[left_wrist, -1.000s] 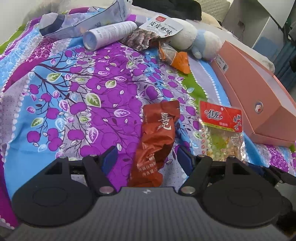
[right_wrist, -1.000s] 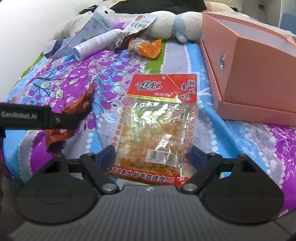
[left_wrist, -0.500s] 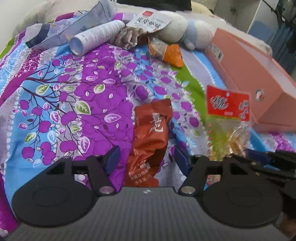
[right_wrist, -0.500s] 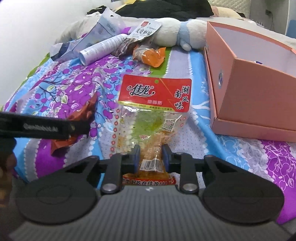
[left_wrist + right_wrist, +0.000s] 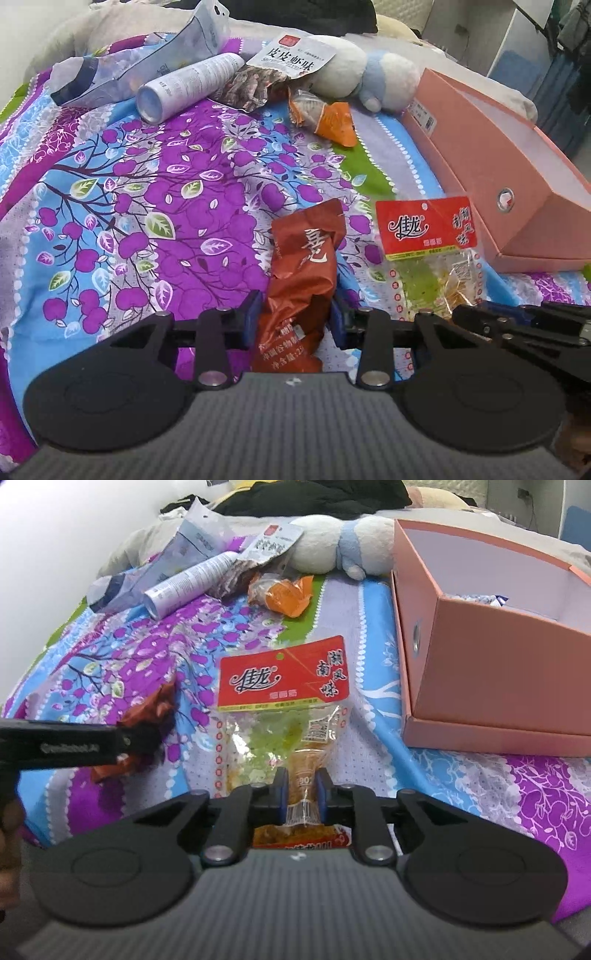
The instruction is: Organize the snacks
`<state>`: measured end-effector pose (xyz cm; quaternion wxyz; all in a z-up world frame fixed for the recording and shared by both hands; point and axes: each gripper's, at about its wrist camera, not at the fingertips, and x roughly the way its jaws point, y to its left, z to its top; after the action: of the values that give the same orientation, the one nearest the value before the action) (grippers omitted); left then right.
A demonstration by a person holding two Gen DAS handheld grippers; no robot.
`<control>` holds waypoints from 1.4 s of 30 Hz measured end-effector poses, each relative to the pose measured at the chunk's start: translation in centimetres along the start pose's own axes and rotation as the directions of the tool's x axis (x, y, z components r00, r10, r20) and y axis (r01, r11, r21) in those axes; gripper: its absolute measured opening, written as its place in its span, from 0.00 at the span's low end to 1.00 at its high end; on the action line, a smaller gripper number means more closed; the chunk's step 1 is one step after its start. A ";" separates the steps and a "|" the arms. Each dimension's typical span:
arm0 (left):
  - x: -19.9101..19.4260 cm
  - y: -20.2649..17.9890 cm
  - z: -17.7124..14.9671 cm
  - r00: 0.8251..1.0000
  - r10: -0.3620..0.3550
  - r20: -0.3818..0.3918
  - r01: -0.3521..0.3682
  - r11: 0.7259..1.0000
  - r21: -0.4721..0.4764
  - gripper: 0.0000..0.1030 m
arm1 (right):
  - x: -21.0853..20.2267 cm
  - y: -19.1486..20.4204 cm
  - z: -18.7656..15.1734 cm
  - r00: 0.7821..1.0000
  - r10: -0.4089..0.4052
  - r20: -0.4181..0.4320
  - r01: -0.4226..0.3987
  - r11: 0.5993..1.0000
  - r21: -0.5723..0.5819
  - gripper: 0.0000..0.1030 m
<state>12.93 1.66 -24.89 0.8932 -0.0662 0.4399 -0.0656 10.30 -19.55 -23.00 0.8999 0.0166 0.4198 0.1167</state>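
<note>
Between the right gripper (image 5: 300,794) pads sits the clear crinkly snack bag with a red top (image 5: 284,716), pinched tight low down. Lift it slow toward the open pink cardboard box (image 5: 491,657) at two o'clock. The left gripper (image 5: 293,325) points flat; its half-open jaws press the brown foil snack packet (image 5: 304,273) lying on the flowery bedsheet (image 5: 147,206).

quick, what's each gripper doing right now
left gripper: shut on the brown snack packet.
right gripper: shut on the red-topped snack bag.
</note>
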 end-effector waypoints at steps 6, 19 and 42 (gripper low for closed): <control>0.0 0.0 -0.4 1.000 -0.011 -0.010 0.011 1.000 -0.014 0.42 | -0.2 -0.7 -0.2 1.000 0.022 0.022 -0.022 0.999 0.035 0.74; -0.1 0.1 -0.4 1.000 -0.004 -0.014 0.003 0.998 -0.059 0.42 | 1.5 2.1 -2.4 0.999 -0.007 0.041 0.013 0.988 -0.153 0.83; -5.1 -1.8 4.0 0.996 -0.040 0.075 0.050 0.990 -0.130 0.42 | -2.9 0.5 1.7 0.996 -0.018 0.089 0.024 0.998 -0.060 0.27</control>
<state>12.92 1.05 -18.14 0.9004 -0.1372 0.4093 -0.0542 9.72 -19.61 -19.62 0.9189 -0.0103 0.3760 0.1192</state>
